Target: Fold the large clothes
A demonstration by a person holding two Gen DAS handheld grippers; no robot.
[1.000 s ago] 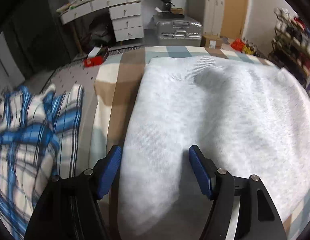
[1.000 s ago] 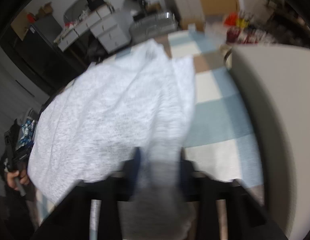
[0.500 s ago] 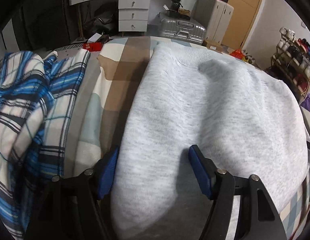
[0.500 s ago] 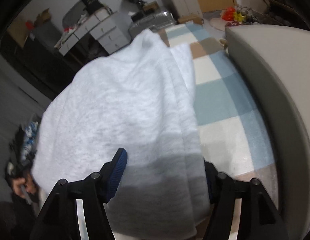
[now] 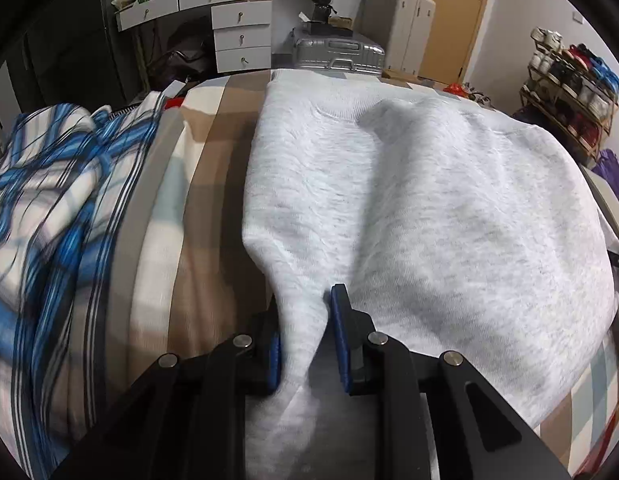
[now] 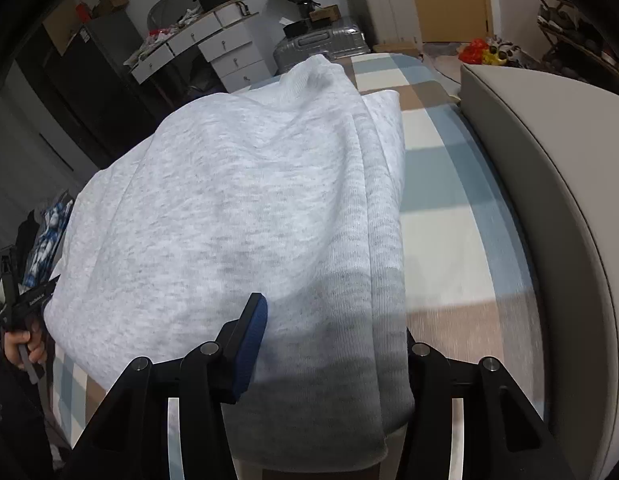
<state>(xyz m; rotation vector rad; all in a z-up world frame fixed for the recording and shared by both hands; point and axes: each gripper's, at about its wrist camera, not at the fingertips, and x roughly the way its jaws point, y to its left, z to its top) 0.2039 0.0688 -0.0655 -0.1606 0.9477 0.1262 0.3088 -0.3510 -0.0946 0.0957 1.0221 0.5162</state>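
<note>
The left gripper has just been closing, and its jaws now pinch a gathered ridge of the grey sweatshirt at the near left corner, cloth bunched up between the blue pads. The right gripper has also been narrowing, but its jaws stand spread: the near pad lies on top of the cloth, and the far one is hidden behind the folded right edge, so no grip is made there yet (the cloth sits between the jaws without being squeezed, as far as I can tell).

To do this step well, I judge the right side should close on all layers of the hem corner before either hand lifts, since a pull from one corner alone would skew the fold. Both grips should match in depth, and the lift should be level and together, carrying the near edge toward the collar.

The sweatshirt lies flat on the bed, on a checked blanket, its sleeves apparently folded in already; its near edge runs under both grippers and the collar is at the far end. A blue plaid garment lies well apart on the left, and a padded headboard runs along the right side of the bed.
</note>
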